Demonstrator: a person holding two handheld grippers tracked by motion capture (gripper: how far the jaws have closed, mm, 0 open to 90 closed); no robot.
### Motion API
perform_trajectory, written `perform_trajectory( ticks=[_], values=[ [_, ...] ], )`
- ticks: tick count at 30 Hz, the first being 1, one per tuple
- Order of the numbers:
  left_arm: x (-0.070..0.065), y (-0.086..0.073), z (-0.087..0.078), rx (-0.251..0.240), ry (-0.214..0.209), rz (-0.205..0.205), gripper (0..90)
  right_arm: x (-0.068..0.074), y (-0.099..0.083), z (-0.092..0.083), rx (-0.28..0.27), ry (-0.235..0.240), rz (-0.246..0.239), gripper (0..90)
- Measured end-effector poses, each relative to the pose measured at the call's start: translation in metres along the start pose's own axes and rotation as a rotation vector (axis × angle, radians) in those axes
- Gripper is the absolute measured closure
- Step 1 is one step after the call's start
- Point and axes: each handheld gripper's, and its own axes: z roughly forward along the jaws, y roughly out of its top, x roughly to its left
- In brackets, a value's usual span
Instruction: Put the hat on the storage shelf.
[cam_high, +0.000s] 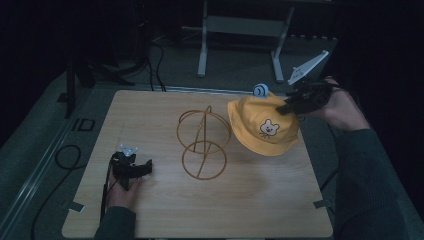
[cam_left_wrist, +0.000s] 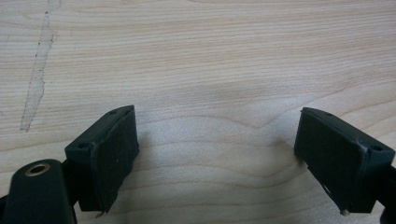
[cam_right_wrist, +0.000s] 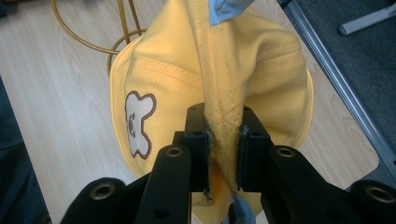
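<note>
While your right tongs (cam_right_wrist: 223, 154) pinch a fold of the yellow hat (cam_high: 262, 125), their jaws are closed tight on the stitched fabric, as the right gripper view shows plainly: the brim is bunched up between the two black pads. In the high view, you hold those right tongs (cam_high: 287, 106) at the far right of the counter (cam_high: 165, 210), and the hat hangs from them tilted, its bear patch (cam_high: 268, 128) facing you and its lower brim close over the wood; whether it touches the surface, I cannot tell. A small white and blue charm (cam_high: 260, 90) sits at the hat's top edge. Just to the hat's left stands the gold wire stand (cam_high: 202, 145), its rings upright on the counter, near the hat's brim.

Your left tongs (cam_high: 143, 167) lie low on the near left part of the counter, well apart from the hat and the stand. Seen in the left gripper view, the left tongs (cam_left_wrist: 217, 154) are spread wide, with bare wood between them and nothing held.
</note>
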Motion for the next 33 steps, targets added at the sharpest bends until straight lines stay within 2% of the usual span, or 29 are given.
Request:
perform_trajectory(
  ticks=[16, 33],
  values=[
    [0.000, 0.000, 0.000, -0.001, 0.000, 0.000, 13.6, 0.006, 0.016, -0.010, -0.060, -0.010, -0.037, 77.8],
    [0.000, 0.000, 0.000, 0.000, -0.002, 0.001, 13.6, 0.011, 0.035, -0.014, -0.080, -0.008, -0.060, 78.0]
  ],
)
